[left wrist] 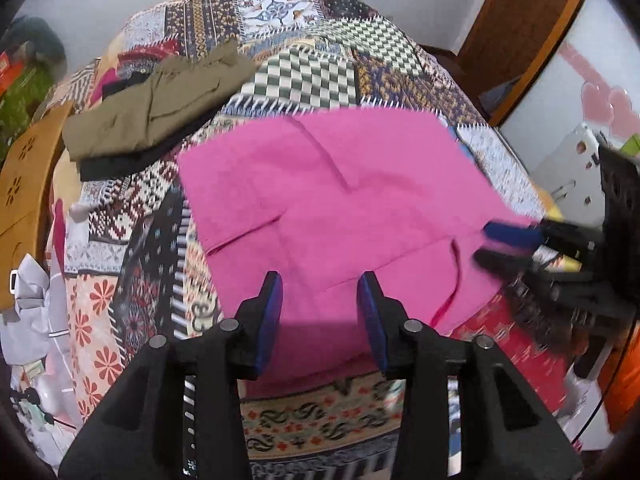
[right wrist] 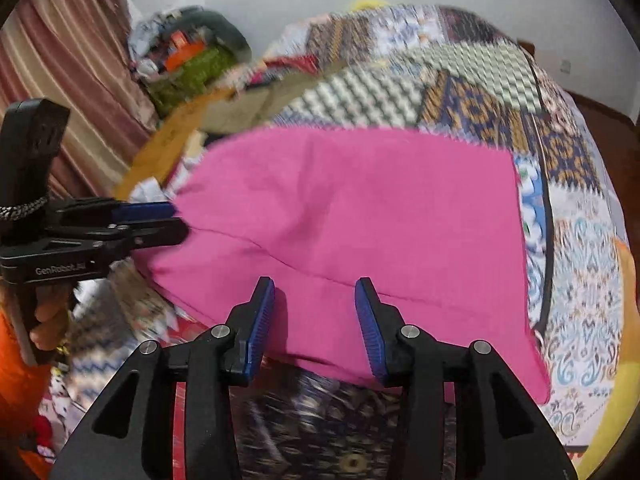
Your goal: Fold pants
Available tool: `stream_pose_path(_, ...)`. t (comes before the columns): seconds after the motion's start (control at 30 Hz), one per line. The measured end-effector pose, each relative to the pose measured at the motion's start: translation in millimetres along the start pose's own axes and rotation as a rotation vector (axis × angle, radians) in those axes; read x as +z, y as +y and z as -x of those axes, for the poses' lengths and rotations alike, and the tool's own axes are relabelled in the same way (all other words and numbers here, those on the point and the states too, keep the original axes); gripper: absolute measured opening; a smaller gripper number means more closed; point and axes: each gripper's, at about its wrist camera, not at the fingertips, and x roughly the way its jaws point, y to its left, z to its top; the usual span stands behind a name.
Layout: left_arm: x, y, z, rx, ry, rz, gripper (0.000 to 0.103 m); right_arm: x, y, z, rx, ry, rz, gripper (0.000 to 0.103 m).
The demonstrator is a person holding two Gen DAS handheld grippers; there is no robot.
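Pink pants [left wrist: 340, 200] lie folded into a flat slab on the patchwork bedspread [left wrist: 312, 76]. My left gripper [left wrist: 320, 284] hovers over their near edge, jaws open, no cloth pinched between the blue pads. In the same view my right gripper [left wrist: 486, 246] reaches in from the right over the pants' right edge, also open. The right wrist view shows the pink pants [right wrist: 360, 208] from the other side. There my right gripper [right wrist: 316, 284] stands open above the near hem, and the left gripper [right wrist: 180, 222] sits at the left edge of the cloth.
Folded olive trousers [left wrist: 152, 112] rest on a dark garment [left wrist: 116, 164] at the bed's far left. A wooden headboard [left wrist: 24, 184] and cluttered bags [right wrist: 188, 60] lie beyond. A hand [right wrist: 48, 320] grips the left tool's handle. A mirrored door [left wrist: 580, 80] stands to the right.
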Motion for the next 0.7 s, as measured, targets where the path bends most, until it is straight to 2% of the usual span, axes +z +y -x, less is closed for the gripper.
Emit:
stream_pose_path(0.13, -10.7, 4.1, 11.5, -0.002, -0.021, -0.030, 0.045, -15.9, -29.6, 15.9, -0.034, -0.032, -0.061, 0.038)
stream_pose_path(0.27, -16.1, 1.2, 15.1, 0.029, -0.039, -0.054, 0.048, -31.3, -53.9, 29.2, -0.093, -0.036, -0.110, 0.038)
stream_pose_path(0.37, -19.5, 1.5, 14.4, 0.097, -0.059, -0.030, 0.064, -40.1, -65.8, 38.3, -0.133, -0.040, -0.144, 0.038)
stream_pose_path(0.53, -23.0, 17.7, 14.0, 0.027, -0.046, 0.045, 0.066, -52.4, -84.9, 48.2, -0.157, -0.028, -0.220, 0.038)
stream_pose_path(0.7, -20.4, 21.8, 28.3, 0.017, -0.059, 0.041, 0.066, -46.2, -81.7, 53.9, -0.189, -0.002, -0.182, 0.038)
